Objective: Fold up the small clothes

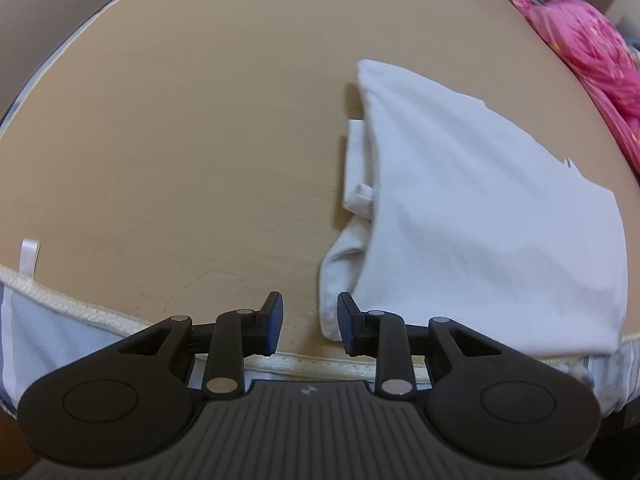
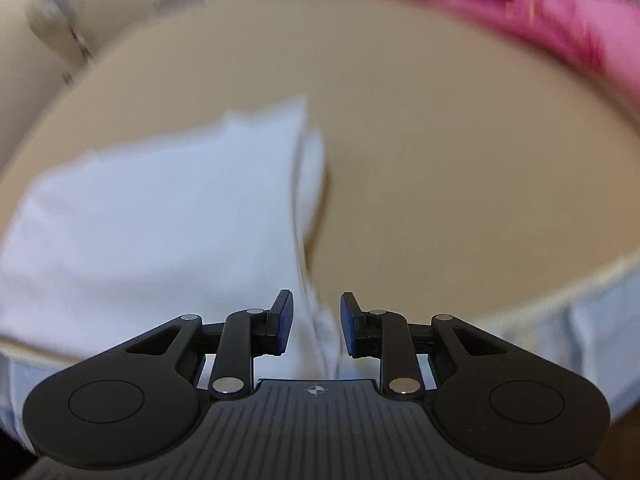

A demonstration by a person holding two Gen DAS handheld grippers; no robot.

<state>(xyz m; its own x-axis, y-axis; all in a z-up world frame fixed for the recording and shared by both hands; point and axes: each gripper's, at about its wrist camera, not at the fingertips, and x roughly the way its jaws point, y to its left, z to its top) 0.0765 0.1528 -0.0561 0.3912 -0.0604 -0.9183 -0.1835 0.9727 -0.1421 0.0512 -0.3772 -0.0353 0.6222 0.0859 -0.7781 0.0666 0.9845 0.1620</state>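
Both our jaws stand apart holding nothing; the white garment [image 1: 480,208] lies folded just right of our left gripper [image 1: 310,322] and, blurrily, probably under our right gripper [image 2: 316,322]; a sloppy pinch could drag layers apart.

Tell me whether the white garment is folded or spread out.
Folded. The white garment lies on the tan surface as a compact layered shape, with under-layers peeking out along its left edge in the left wrist view.
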